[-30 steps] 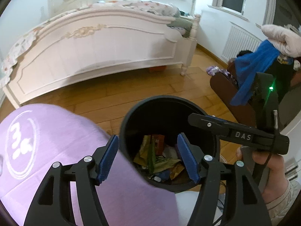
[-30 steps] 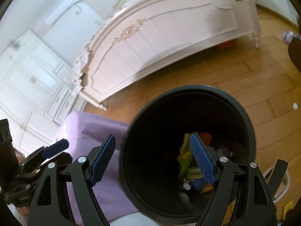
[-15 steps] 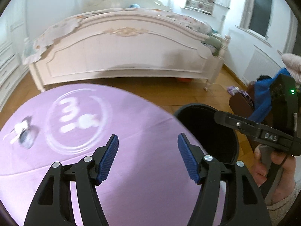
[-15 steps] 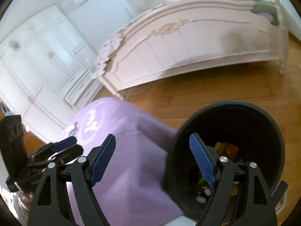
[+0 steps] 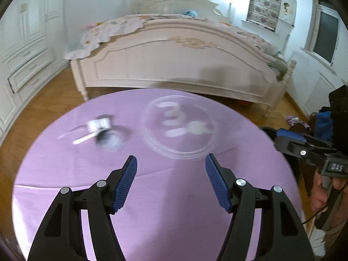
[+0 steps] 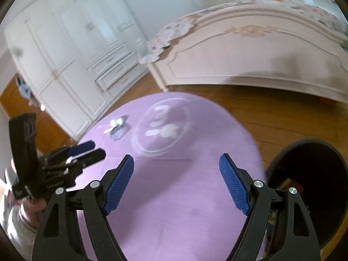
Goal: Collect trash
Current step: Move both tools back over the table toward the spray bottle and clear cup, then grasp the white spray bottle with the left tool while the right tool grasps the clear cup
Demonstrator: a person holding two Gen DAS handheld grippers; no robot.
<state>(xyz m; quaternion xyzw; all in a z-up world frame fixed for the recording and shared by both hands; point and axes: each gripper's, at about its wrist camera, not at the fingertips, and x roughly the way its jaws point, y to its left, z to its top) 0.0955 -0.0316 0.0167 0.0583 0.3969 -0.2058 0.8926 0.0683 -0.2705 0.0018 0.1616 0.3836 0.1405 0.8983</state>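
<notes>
A small heap of blurred trash (image 5: 102, 132), white scraps with a dark piece, lies on the far left of a round table under a purple cloth (image 5: 165, 195). It also shows in the right wrist view as trash (image 6: 117, 127). My left gripper (image 5: 170, 181) hangs open over the cloth's near part, nothing between its blue pads. My right gripper (image 6: 176, 183) is open too and empty, above the cloth. A black bin (image 6: 315, 187) stands at the table's right edge, with wrappers showing inside.
A white bed (image 5: 174, 63) stands across the wooden floor behind the table. White wardrobes (image 6: 65, 50) line the left wall. A printed white circle (image 5: 178, 128) marks the cloth. Blue cloth on a dark chair (image 5: 324, 121) sits at the right.
Both grippers have swung left and up, away from the bin's mouth to above the purple cloth. The trash heap has come into view. Both stay open and empty.
</notes>
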